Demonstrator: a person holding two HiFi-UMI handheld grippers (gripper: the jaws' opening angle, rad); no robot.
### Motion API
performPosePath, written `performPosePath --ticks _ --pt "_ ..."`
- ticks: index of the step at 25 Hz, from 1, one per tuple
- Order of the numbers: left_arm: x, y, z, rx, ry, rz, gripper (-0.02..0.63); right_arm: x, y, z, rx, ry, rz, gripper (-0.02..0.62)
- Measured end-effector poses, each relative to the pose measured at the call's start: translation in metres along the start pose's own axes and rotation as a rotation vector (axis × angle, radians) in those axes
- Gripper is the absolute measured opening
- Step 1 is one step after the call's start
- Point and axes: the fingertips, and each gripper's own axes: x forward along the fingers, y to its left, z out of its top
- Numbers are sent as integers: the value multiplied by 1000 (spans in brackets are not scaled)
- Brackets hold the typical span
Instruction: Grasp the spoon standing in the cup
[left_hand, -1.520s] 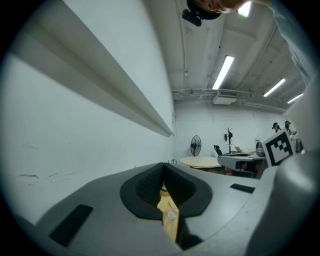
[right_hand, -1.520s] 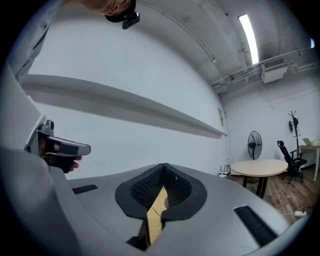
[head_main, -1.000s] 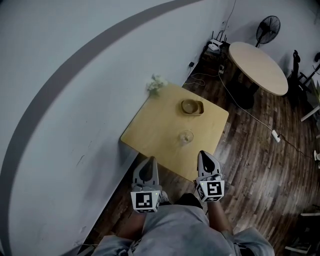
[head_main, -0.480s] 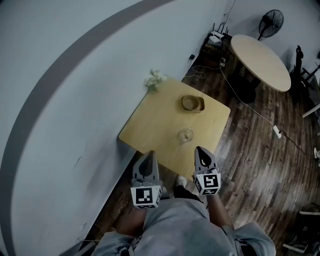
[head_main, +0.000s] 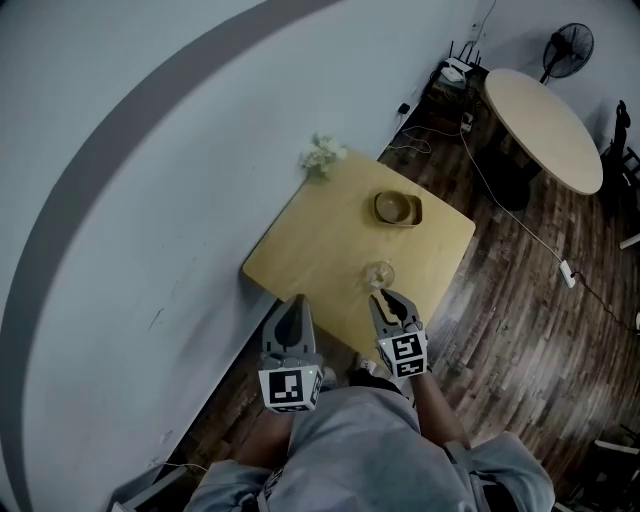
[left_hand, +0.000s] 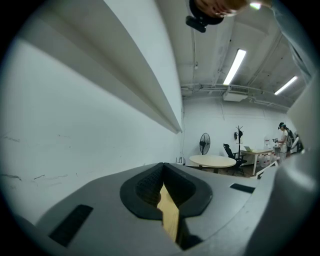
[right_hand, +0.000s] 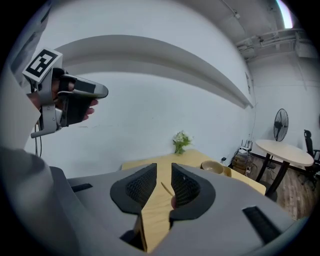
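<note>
Since a second ago the right gripper (head_main: 390, 297) has come forward from the near table (head_main: 320, 240) edge to just short of the cup (head_main: 379, 274), and its jaws, then together, are opening.

That cup is clear glass, and a thin wooden spoon (right_hand: 166, 188) stands in it, its handle leaning. Beyond the cup, well apart from it, sits a tan bowl (head_main: 394, 207); what it holds cannot be told. Farther beyond the cup and to its left, a small bunch of flowers (head_main: 322, 155) lies at the wall-side corner.

In the right gripper view the two pads stand moderately apart with the spoon handle showing in the gap between them, nearer the right pad; neither pad touches it, and the cup itself is mostly hidden behind that pad. So this gripper is released and holds nothing.

On the near left of the cup, off the table edge, the left gripper (head_main: 294, 305) has its jaws drawn together to a thin slit, clenched on nothing, with only tabletop showing through.
</note>
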Motion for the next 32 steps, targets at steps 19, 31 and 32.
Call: performPosePath --ticks 19,31,32 --pt "-10 37 -3 4 28 171 2 63 2 -63 -151 217 89 120" --pt "-18 53 -4 14 30 239 2 86 -5 -86 -338 340 21 104" --pt "-19 54 -4 13 30 244 2 87 -7 -86 -340 344 9 87"
